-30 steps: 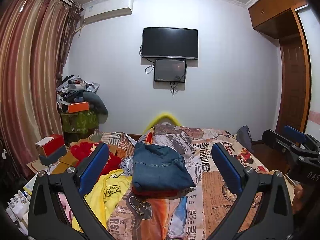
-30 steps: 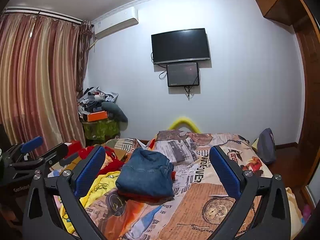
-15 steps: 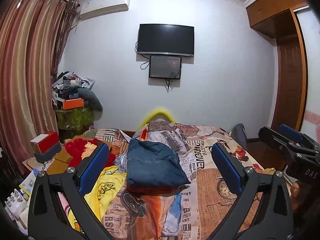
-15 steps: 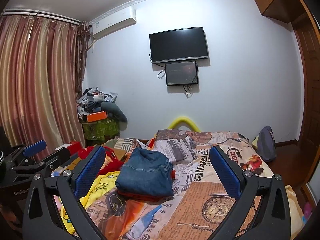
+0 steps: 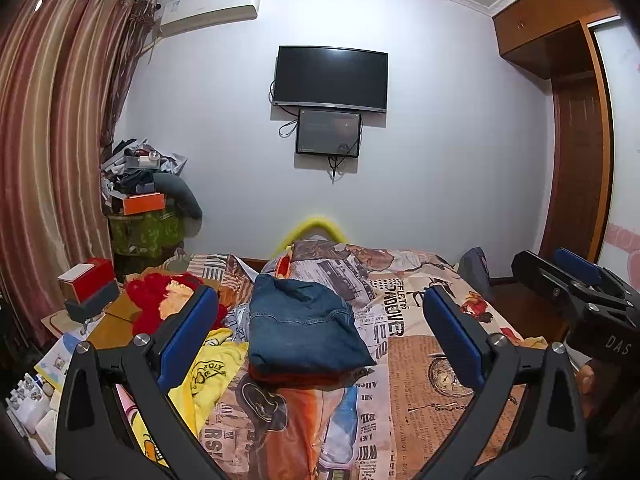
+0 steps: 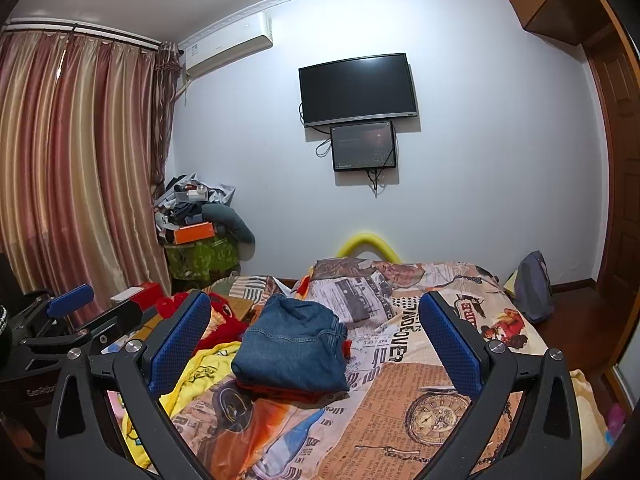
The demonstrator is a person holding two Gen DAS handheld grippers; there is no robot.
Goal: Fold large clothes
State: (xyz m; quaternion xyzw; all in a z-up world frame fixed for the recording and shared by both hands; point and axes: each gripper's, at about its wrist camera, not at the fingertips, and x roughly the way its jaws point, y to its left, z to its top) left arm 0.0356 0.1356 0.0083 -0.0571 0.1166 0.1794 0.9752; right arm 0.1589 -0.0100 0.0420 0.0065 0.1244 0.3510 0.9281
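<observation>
Far to my left hang the striped curtains (image 6: 72, 168), with a red box (image 5: 86, 280) on the side table below them. Next come a red garment (image 5: 154, 300) and a crumpled yellow garment (image 5: 208, 368), both lying loose along the left edge of the bed (image 6: 420, 380).

My left gripper (image 5: 320, 338) is held above the bed's near end with its blue pads (image 5: 186, 332) spread wide and nothing between them. Seen between those pads, the folded denim garment (image 5: 304, 328) sits near the middle of the bed, on the newspaper-print cover. It is a thick blue bundle with pale stitched seams, lying on top of a folded orange-red piece (image 5: 296, 377) whose edge shows along the near side and at the right.

The bundle's long axis runs from my end of the bed toward the far wall. Its broad, flat folded edge faces me and its narrower, rumpled end points away, toward the television (image 6: 358, 88).

My right gripper (image 6: 314, 344) is likewise held wide apart and empty, framing the same bundle from a little further right. In the left wrist view it juts in from the right edge, with fingertips of my hand (image 5: 588, 384) just visible beneath it. Furthest right, a grey backpack (image 6: 532, 286) stands on the floor beside the bed.
</observation>
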